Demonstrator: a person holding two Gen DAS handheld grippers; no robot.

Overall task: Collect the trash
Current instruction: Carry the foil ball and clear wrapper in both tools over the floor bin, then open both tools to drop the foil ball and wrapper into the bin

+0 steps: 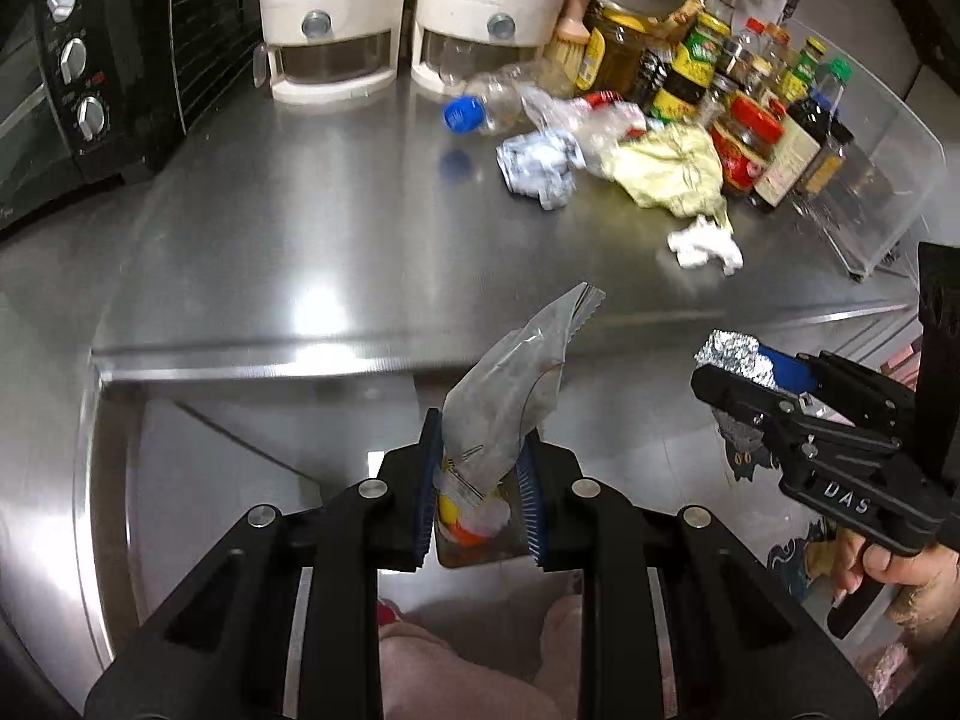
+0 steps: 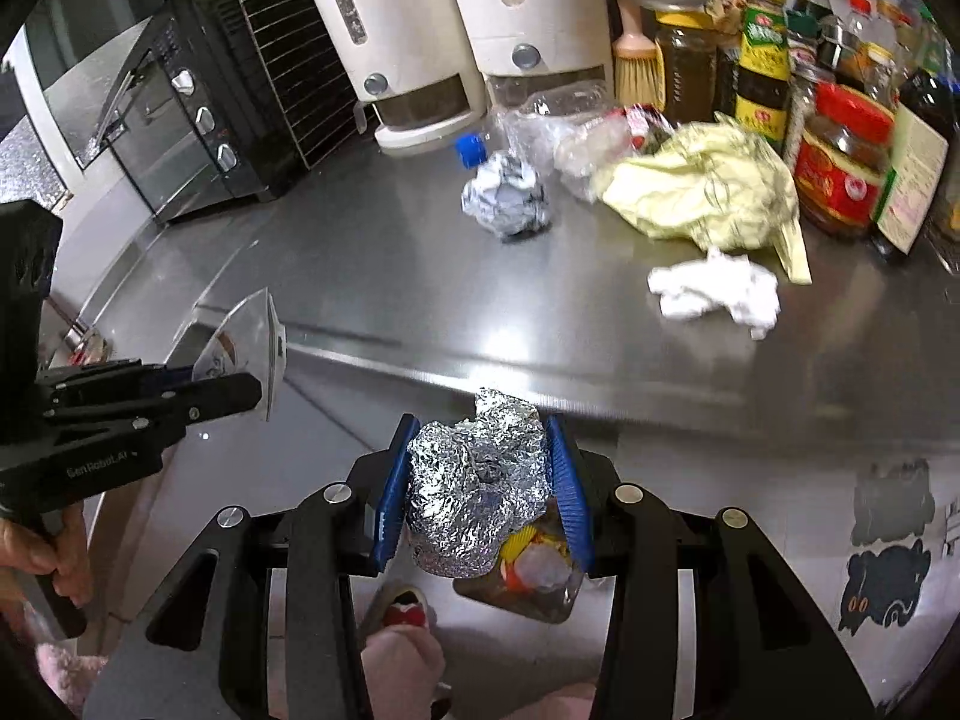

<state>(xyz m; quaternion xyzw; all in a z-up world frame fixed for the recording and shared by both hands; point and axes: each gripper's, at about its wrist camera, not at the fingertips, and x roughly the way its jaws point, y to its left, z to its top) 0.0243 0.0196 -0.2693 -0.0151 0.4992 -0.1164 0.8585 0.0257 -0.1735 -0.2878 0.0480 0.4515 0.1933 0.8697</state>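
Observation:
My left gripper (image 1: pixel 480 480) is shut on a clear plastic wrapper (image 1: pixel 510 384), held off the front edge of the steel counter (image 1: pixel 300 228). My right gripper (image 2: pixel 480 480) is shut on a ball of crumpled foil (image 2: pixel 474 492), also in front of the counter edge. Each gripper shows in the other's view, the right one (image 1: pixel 738 378) and the left one (image 2: pixel 240 390). Below both sits a small bin (image 2: pixel 534 582) with bits of trash. On the counter lie a white tissue (image 2: pixel 714 291), a yellow crumpled paper (image 2: pixel 702 186), a blue-white paper ball (image 2: pixel 507 198) and a crushed clear bottle with a blue cap (image 2: pixel 471 150).
A black toaster oven (image 1: pixel 78 78) stands at the left. Two white dispensers (image 1: pixel 330 18) stand at the back. Several sauce bottles and jars (image 1: pixel 744 114) crowd the right side, by a clear acrylic rack (image 1: pixel 882 180). The person's feet in pink slippers (image 2: pixel 396 654) are below.

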